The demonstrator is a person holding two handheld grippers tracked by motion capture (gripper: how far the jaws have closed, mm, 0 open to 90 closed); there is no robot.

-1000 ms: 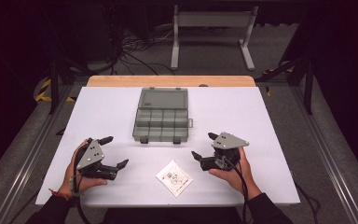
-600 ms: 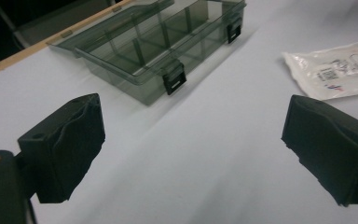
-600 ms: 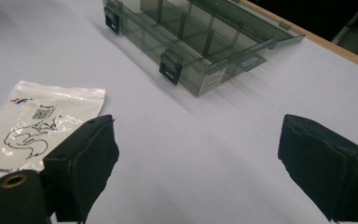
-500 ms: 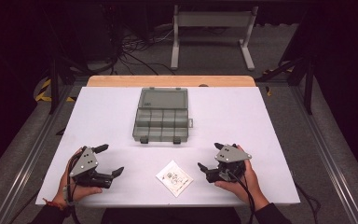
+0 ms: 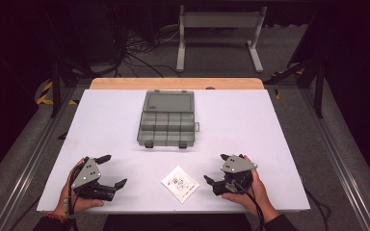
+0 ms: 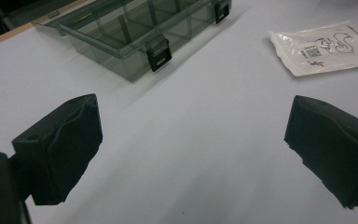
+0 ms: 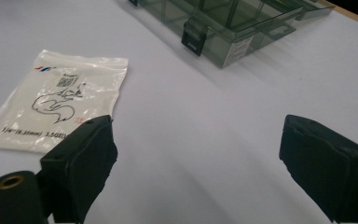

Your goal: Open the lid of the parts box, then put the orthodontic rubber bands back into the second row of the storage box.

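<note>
Packet [image 5: 179,183] lies flat on counter [image 5: 270,125], between left tool [image 5: 112,172] and right tool [image 5: 216,169], nearer the right; both tools gape wide, holding nothing.

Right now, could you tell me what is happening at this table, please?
A person sits at the white table with a gripper in each hand. The left gripper and the right gripper are both open and hold nothing, low near the front edge. Between them lies a small plastic bag, untouched. Farther back sits a clear compartment box with its lid closed and latched.
</note>
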